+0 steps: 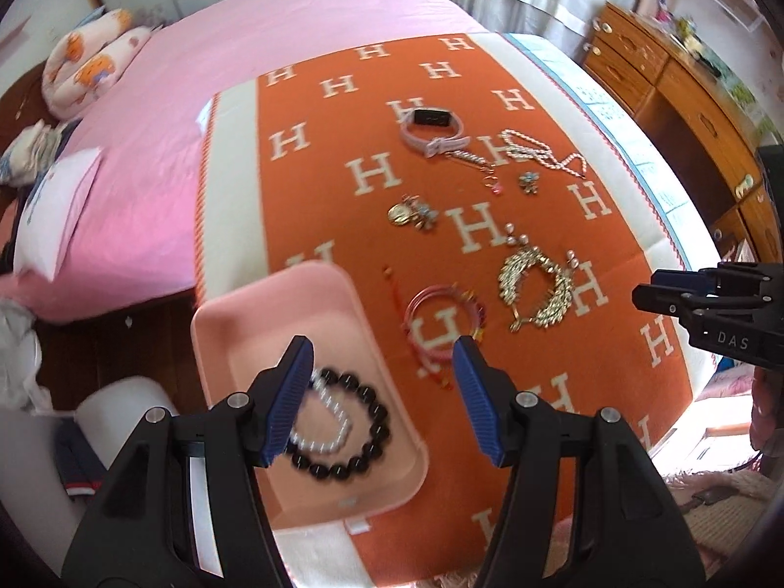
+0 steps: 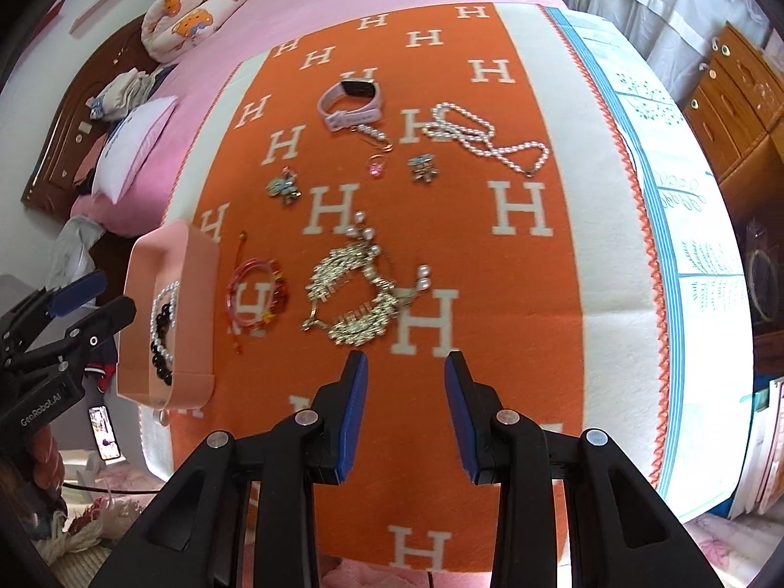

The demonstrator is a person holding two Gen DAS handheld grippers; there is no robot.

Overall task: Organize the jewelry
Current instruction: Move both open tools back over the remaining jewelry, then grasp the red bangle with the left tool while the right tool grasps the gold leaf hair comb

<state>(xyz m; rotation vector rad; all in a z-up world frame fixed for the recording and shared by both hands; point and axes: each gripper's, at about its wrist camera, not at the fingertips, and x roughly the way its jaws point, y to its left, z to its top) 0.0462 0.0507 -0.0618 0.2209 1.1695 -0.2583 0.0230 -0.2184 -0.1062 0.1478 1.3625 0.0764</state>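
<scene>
Left wrist view shows the pink tray (image 1: 274, 304) at about 7 o'clock, on the near left edge of the orange blanket (image 1: 343, 225); it already holds a black bead bracelet (image 1: 353, 433) and a white bead bracelet (image 1: 323, 416). Two pieces look sorted, so the job seems barely begun. Left out on the blanket: red bangles (image 1: 441, 323) just right of the tray, a gold necklace (image 1: 536, 289) at 3 o'clock, brooches (image 1: 414, 213) near centre, and a watch (image 1: 433, 130) and pearl necklace (image 1: 539, 152) at 12 to 1 o'clock. The left gripper (image 1: 382, 392) hovers over the tray's edge, jaws wide and empty. The right gripper (image 2: 405, 411) hangs over bare blanket, jaws wide, empty.
</scene>
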